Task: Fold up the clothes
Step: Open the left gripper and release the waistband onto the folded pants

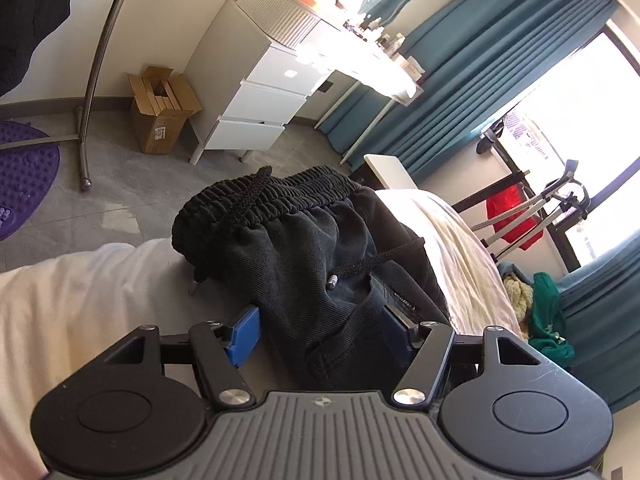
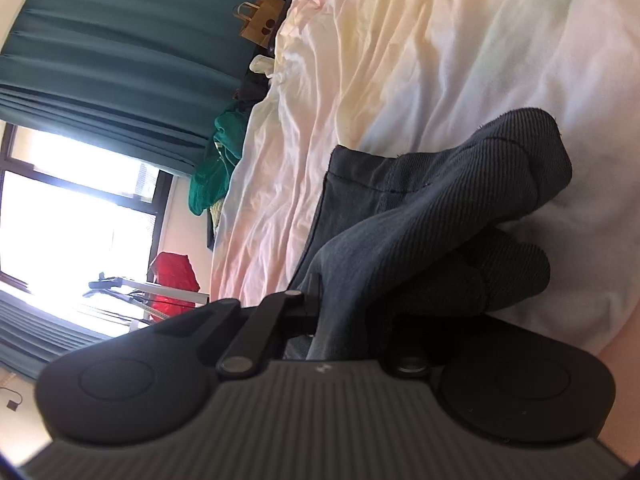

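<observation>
Left wrist view
L gripper [image 1: 320, 328]: jaws wide apart; blue pads [image 1: 244, 334] either side of the dark cloth, left pad clear of it, right pad mostly hidden by fabric — can't tell if that one touches.
Black shorts [image 1: 304, 240]: bunched on the white bedsheet [image 1: 72, 292], elastic waistband [image 1: 260, 196] at the far end, drawstring w/ metal tip [image 1: 333, 280] trailing across the front; cloth runs down between the jaws.
Bedsheet: under the shorts and to both sides of them.
Drawer unit [image 1: 260, 92]: white, 3 drawers, on the floor beyond the shorts.
Cardboard box [image 1: 162, 110]: open, just left of the drawer unit.
Teal curtains [image 1: 480, 60]: right of the drawer unit, beside a bright window.

Right wrist view
R gripper [image 2: 320, 312]: clamped tight on a fold of the shorts; fingertips buried in cloth.
Shorts [image 2: 440, 208]: grey-black ribbed fabric, rising from the jaws, draped in folds over the bedsheet [image 2: 400, 40].
Green garment [image 2: 216, 160]: heaped at the sheet's far-left edge, well apart from the shorts.
Paper bag [image 2: 260, 20]: brown, beyond the sheet's far edge.
</observation>
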Demonstrator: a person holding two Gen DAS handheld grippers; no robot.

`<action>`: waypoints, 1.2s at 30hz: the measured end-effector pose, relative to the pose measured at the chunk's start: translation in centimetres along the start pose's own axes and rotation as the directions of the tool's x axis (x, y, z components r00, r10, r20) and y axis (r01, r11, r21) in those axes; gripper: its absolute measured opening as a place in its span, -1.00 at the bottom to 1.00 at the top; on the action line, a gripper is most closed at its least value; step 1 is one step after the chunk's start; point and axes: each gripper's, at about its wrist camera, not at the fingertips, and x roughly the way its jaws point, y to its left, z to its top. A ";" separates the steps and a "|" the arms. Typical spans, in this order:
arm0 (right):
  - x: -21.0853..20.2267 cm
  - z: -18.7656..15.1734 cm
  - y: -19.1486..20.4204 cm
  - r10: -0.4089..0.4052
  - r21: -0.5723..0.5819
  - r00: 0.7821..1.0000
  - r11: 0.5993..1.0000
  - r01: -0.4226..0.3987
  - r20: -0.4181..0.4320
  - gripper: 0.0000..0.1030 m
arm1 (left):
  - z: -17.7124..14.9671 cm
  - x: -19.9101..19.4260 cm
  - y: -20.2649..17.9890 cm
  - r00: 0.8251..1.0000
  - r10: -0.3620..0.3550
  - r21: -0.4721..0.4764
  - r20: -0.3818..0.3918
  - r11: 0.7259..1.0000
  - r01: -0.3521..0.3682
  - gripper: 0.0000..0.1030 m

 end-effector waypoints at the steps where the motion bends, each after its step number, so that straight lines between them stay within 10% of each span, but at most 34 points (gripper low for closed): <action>1: 0.0 0.4 0.4 0.006 -0.007 1.000 1.000 -0.006 0.005 -0.85 | -0.2 0.1 0.0 1.000 0.006 -0.005 -0.009 1.000 -0.006 0.28; 10: 1.0 2.0 0.4 0.023 -0.079 1.000 0.997 -0.021 0.014 -0.86 | -1.7 -2.1 -2.2 0.996 0.074 0.151 0.046 0.985 -0.080 0.33; 16: 1.2 1.7 -0.5 -0.001 -0.059 1.000 0.998 0.001 -0.002 -0.85 | -4.6 -5.2 -5.6 0.984 0.051 0.353 0.170 0.929 -0.109 0.44; 28: 0.7 1.3 0.1 -0.035 -0.116 0.999 0.993 0.036 0.010 -0.85 | -8.5 -1.5 -13.2 0.991 -0.050 0.633 0.124 0.773 -0.040 0.54; 36: 0.5 1.1 0.3 -0.044 -0.134 0.999 0.990 0.045 0.014 -0.85 | -13.4 4.7 -16.7 0.991 -0.050 0.812 0.126 0.579 -0.073 0.59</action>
